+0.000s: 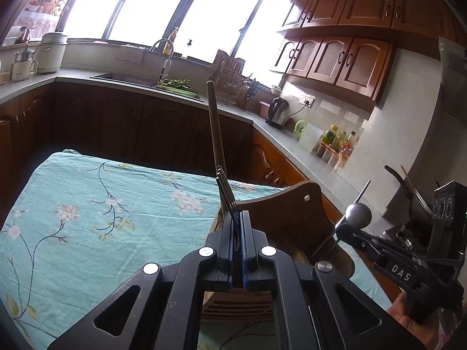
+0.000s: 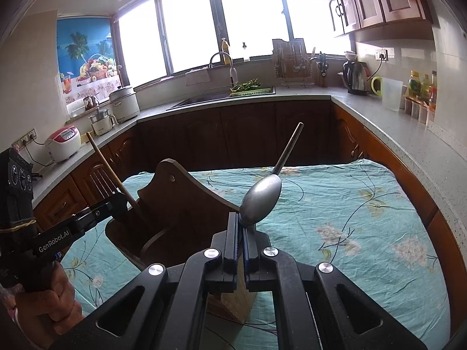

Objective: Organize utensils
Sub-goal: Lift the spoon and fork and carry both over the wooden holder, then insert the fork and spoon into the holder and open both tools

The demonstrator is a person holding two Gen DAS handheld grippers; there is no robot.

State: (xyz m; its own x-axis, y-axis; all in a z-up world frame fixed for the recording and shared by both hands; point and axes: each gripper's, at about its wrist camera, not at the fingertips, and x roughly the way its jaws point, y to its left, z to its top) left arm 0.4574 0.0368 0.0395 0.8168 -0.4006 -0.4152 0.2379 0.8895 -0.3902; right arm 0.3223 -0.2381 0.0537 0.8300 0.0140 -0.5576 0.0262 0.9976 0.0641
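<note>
While both tools hang over the wooden holder (image 2: 186, 204) on the floral cloth (image 1: 87, 218), the step in hand looks like dropping each utensil into a slot. To do it well, I judge each piece should be lowered straight over its compartment before the pads let go (which slot suits which, the pictures do not show).

Left of the holder's tall back panel, the left gripper (image 1: 240, 218) has its pads clamped on the tines of a fork (image 1: 226, 192), whose wooden handle rises away from the fingers, above the holder's near edge. Right of that panel, the right gripper (image 2: 241, 227) is pinched tight on the tip of a spoon (image 2: 261, 198) bowl; its handle slants up and away, over the holder's near right corner.
</note>
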